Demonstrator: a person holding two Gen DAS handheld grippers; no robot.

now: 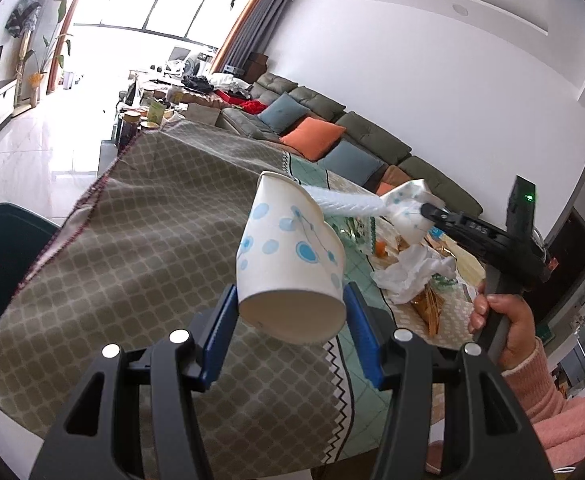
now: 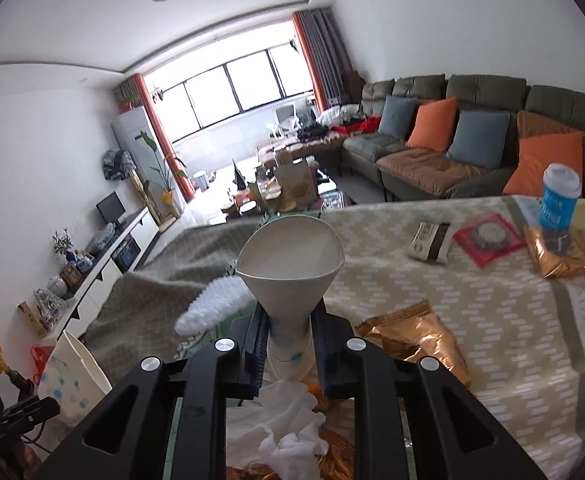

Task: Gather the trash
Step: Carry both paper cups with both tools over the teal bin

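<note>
Bright daylight floods in from the large window (image 1: pixel 160 4) at the far end, blown out to white glare that reflects on the floor (image 1: pixel 32 152); fisheye edges curve into dark corners, and objects on the right are slightly motion-blurred

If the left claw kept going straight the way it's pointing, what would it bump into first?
Probably the gray checked tablecloth. The left claw already holds a dotted paper cup and tilts down toward the table, though depth is hard to judge.

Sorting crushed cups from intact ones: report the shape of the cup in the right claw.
Crushed. The right claw pinches the paper cup flat near its base, and its rim flares into a pointed teardrop.
</note>
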